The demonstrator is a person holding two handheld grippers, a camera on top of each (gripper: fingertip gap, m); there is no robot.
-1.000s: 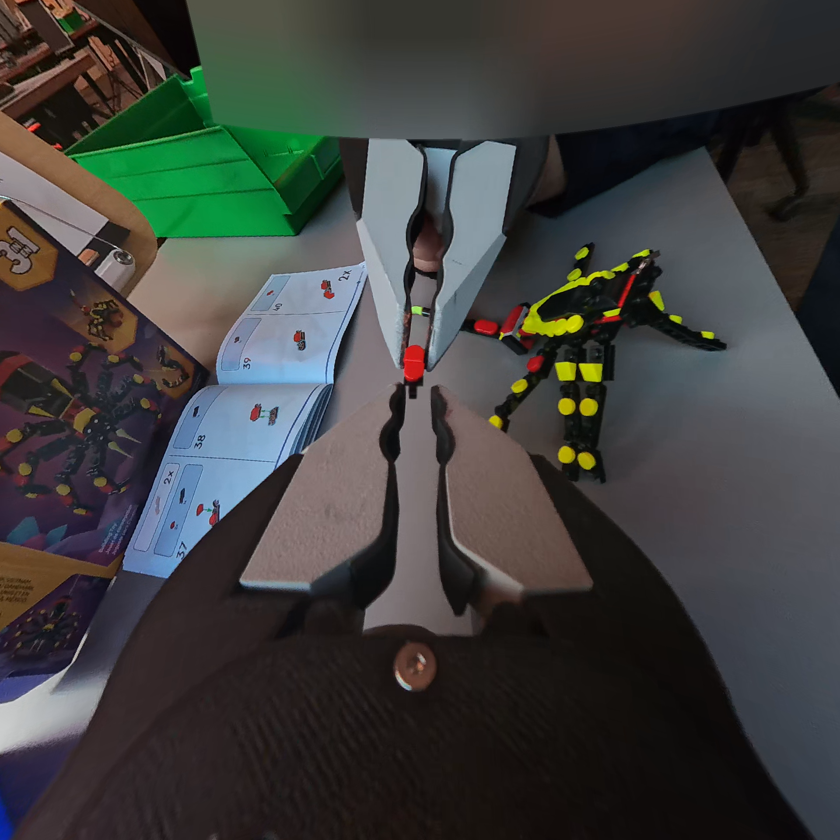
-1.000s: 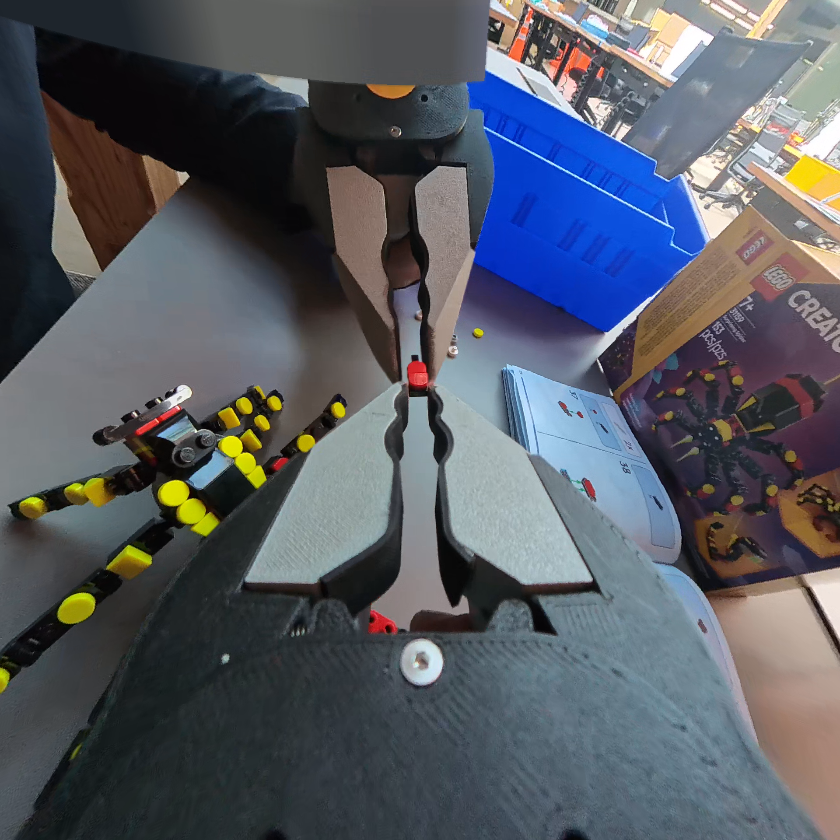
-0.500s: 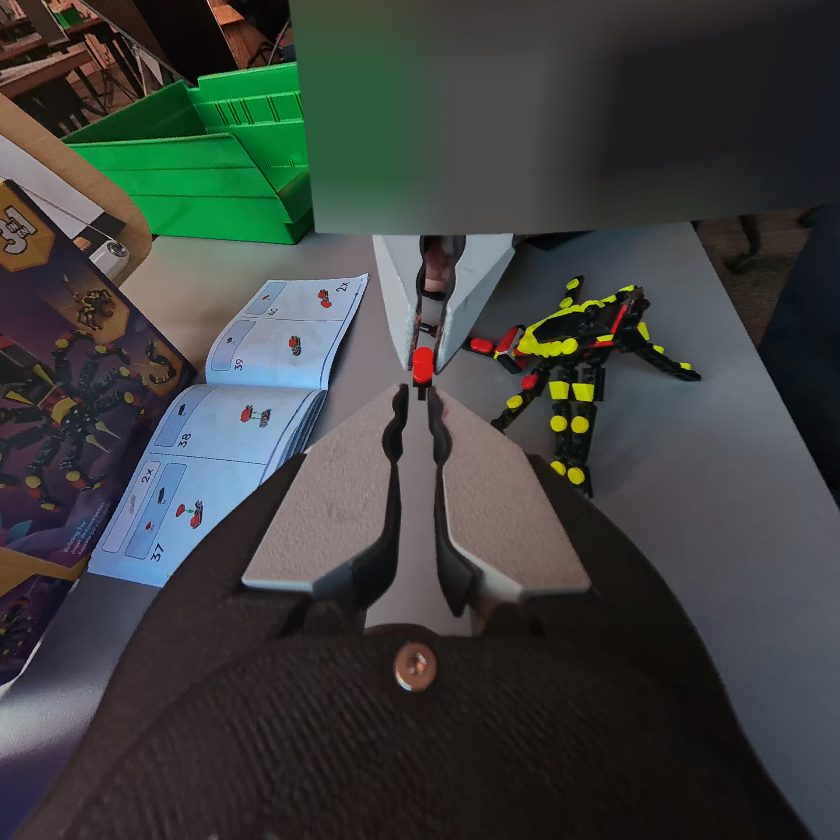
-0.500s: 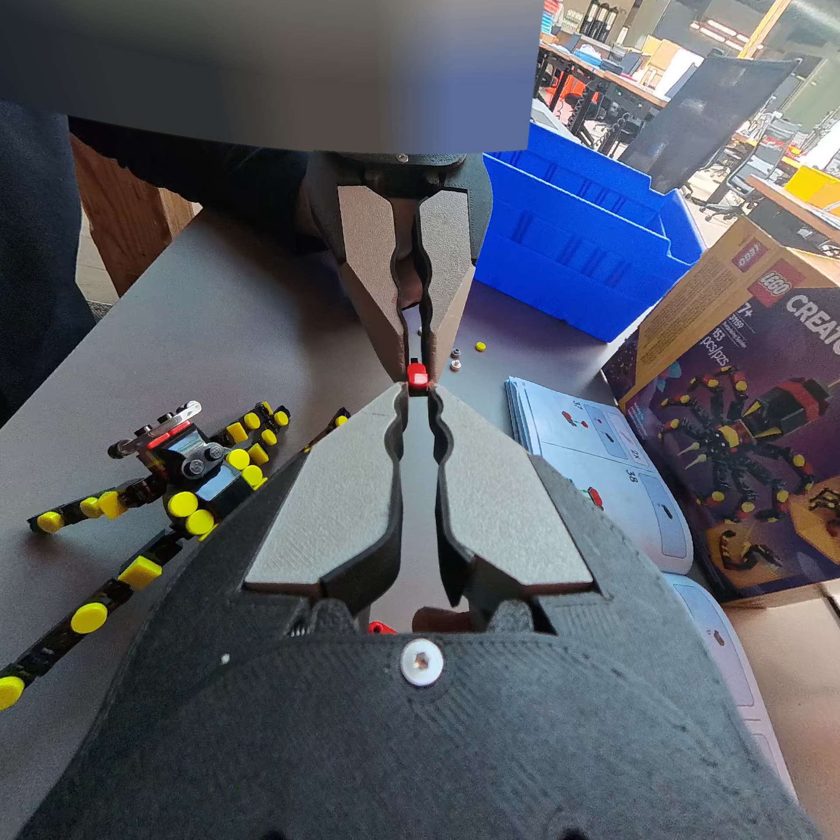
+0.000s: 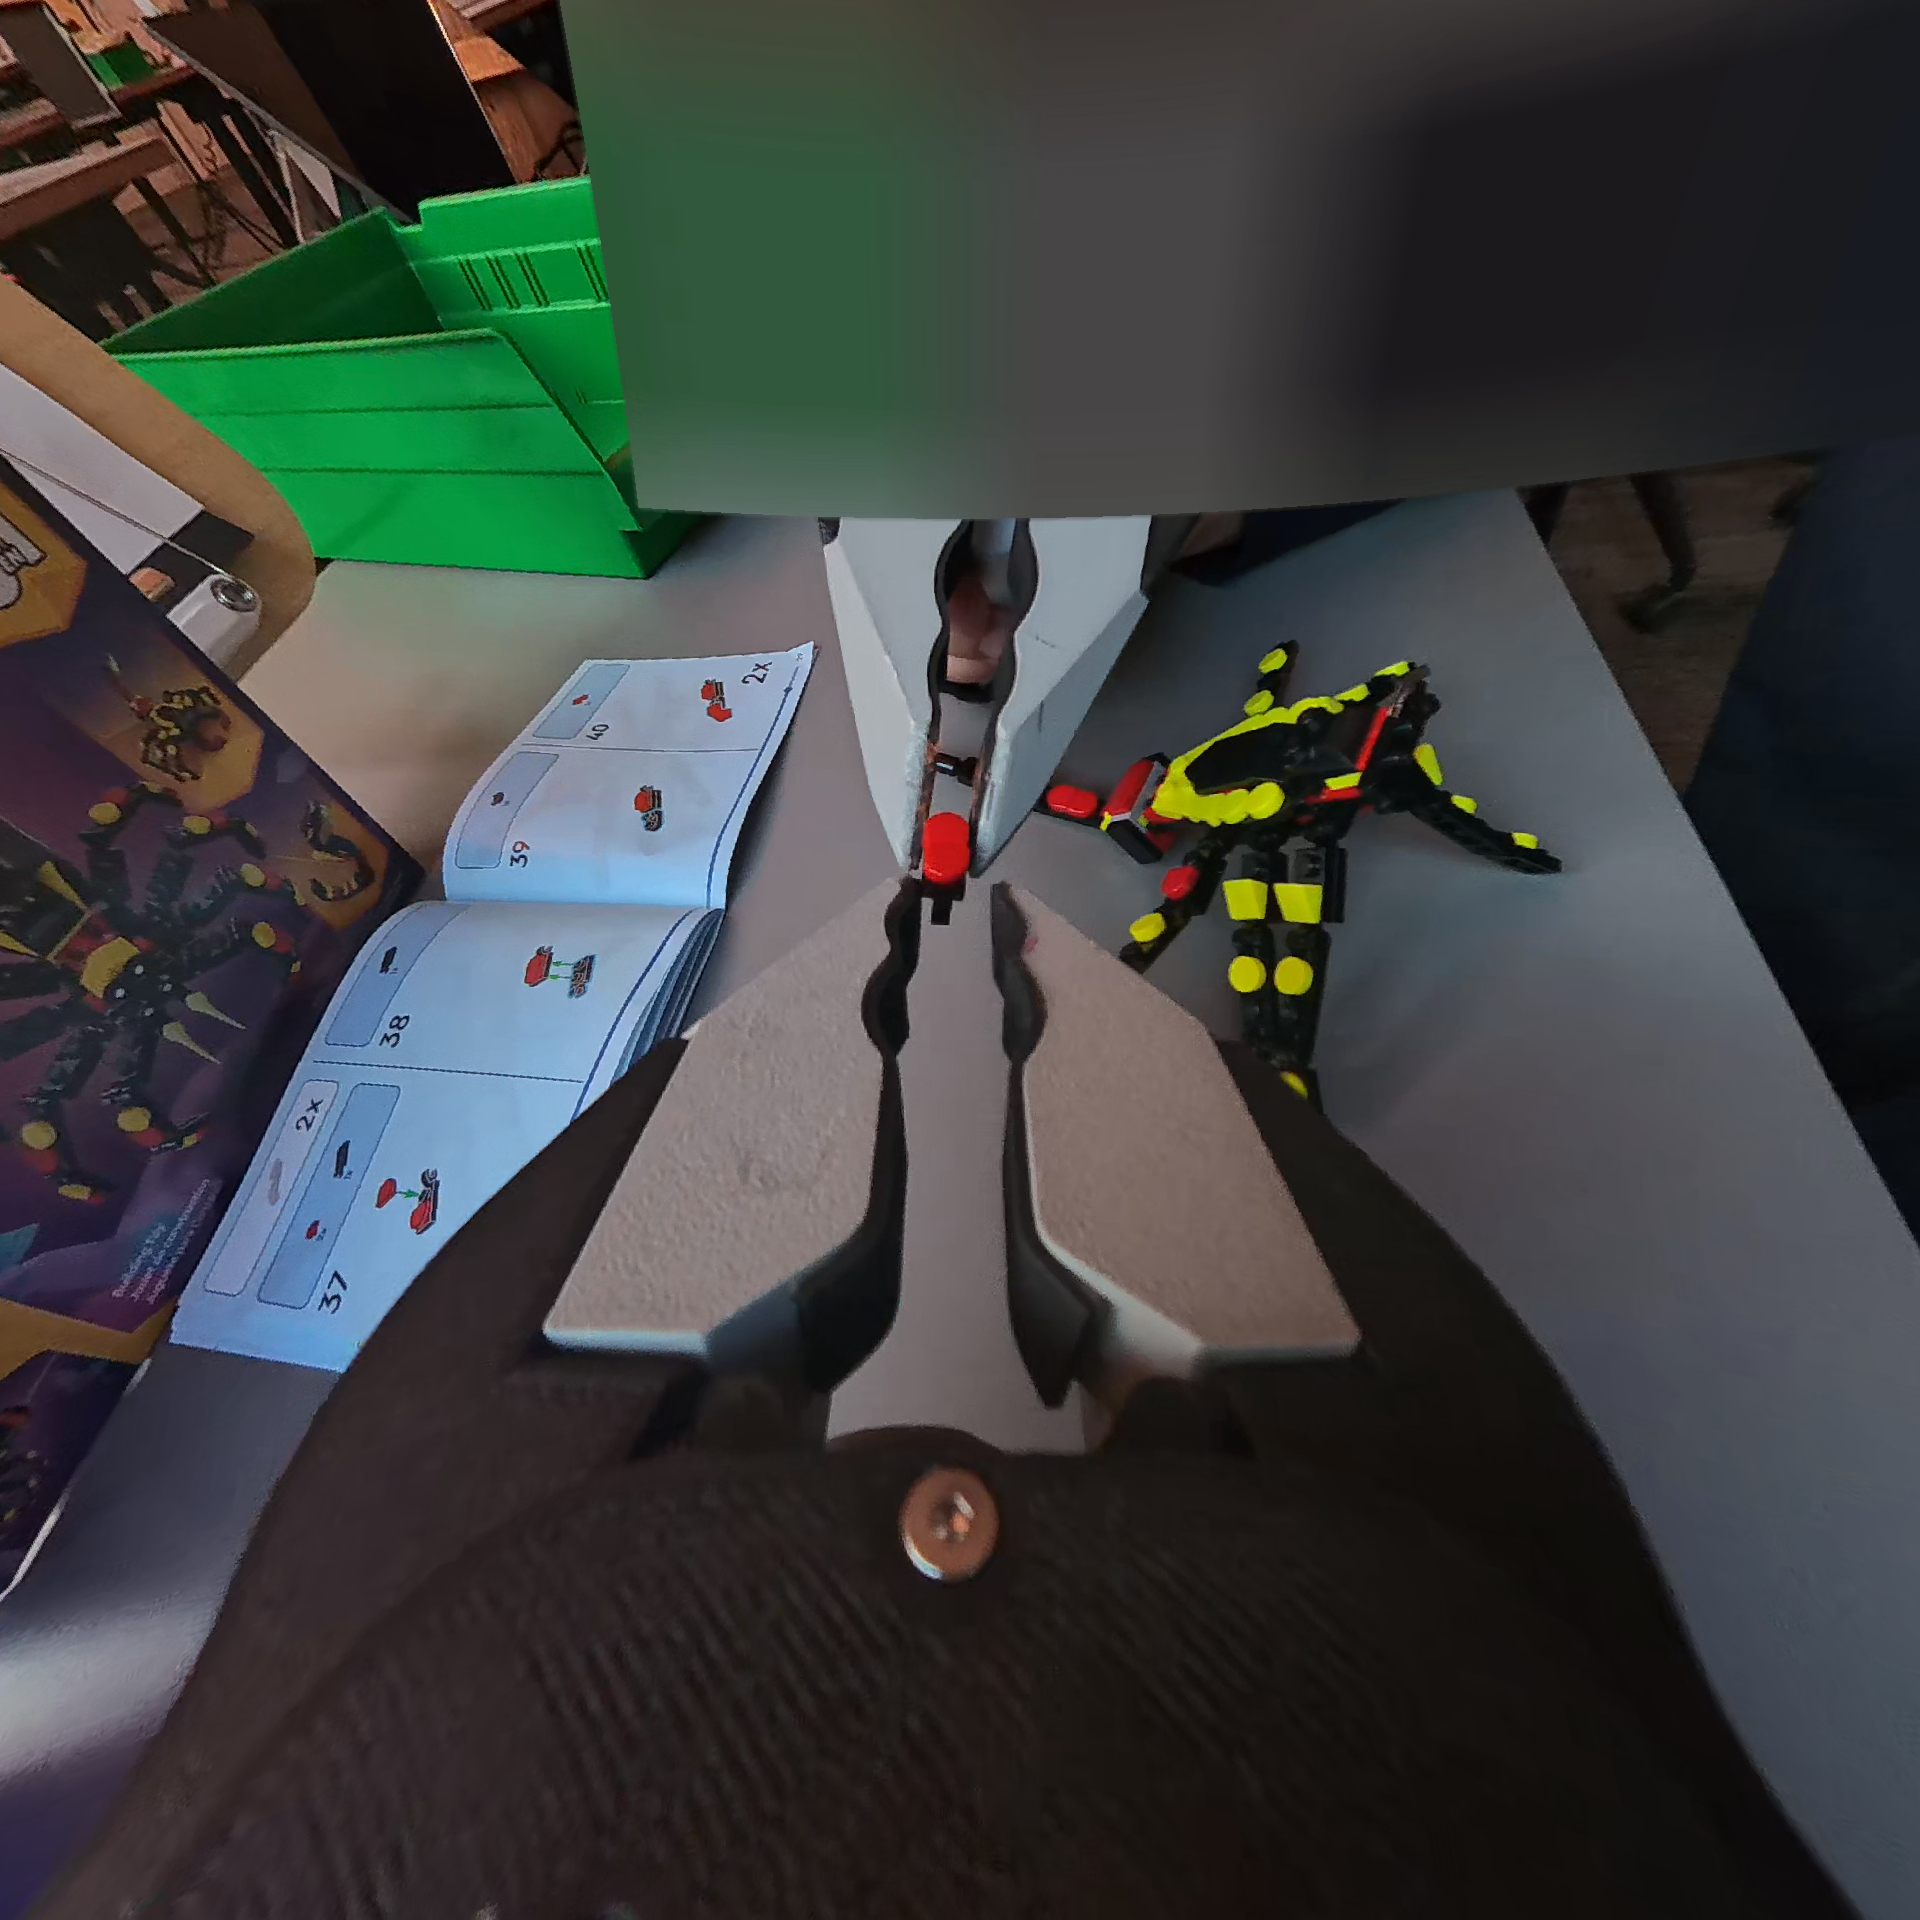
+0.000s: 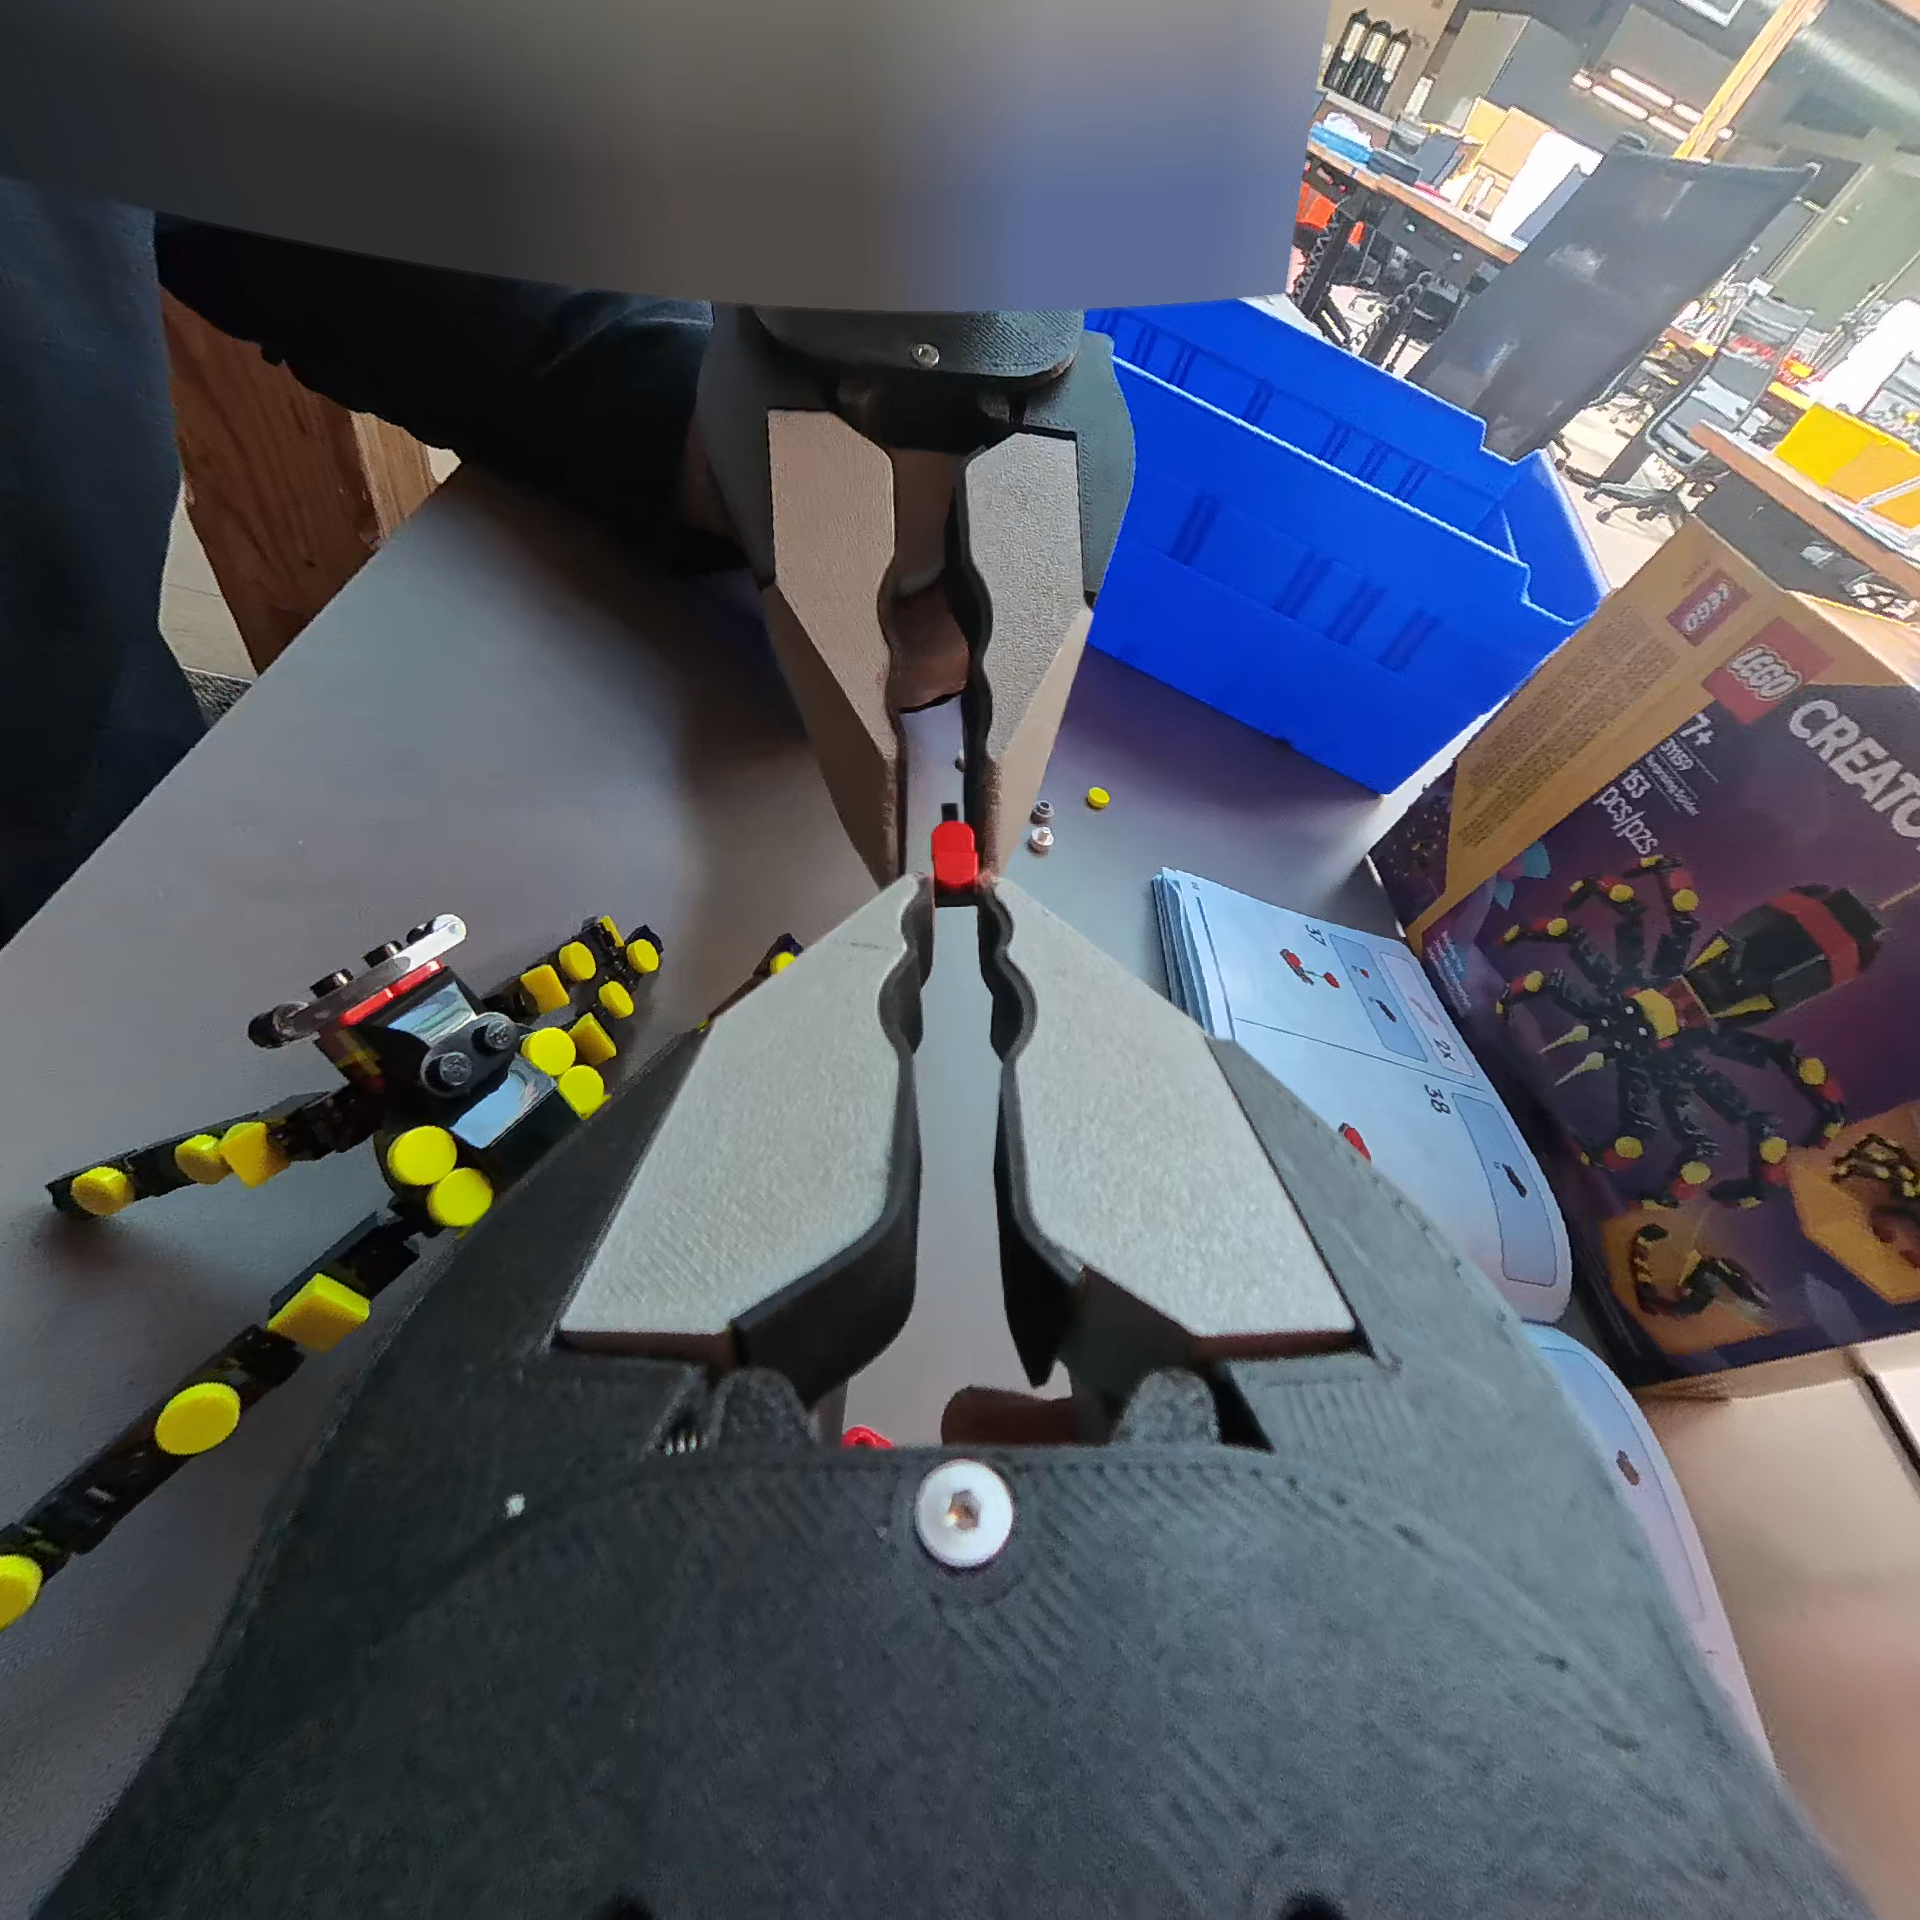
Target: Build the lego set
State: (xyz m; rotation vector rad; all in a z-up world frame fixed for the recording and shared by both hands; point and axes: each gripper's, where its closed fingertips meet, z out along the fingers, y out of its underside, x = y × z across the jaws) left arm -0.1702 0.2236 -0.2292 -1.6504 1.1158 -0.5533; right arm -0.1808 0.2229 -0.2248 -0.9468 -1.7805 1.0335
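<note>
The small red piece (image 6: 953,854) is pinched at the tips of the right gripper (image 6: 954,902), with a thin black part projecting beyond it. Half a second ago the left gripper (image 5: 948,902) stood narrower, its tips just by the piece; now a clear gap is seen between its jaws, and the piece is touched only near the left tip, if at all. The piece is thus judged to be handed over to the right gripper, or about to be regripped. It is held in the air above the grey table (image 5: 1558,1195), between the open instruction booklet (image 5: 582,914) and the black-and-yellow spider model (image 5: 1288,831), which lies well apart on the table. The box (image 6: 1714,987) and the blue bin (image 6: 1330,592) are seen beside it.
</note>
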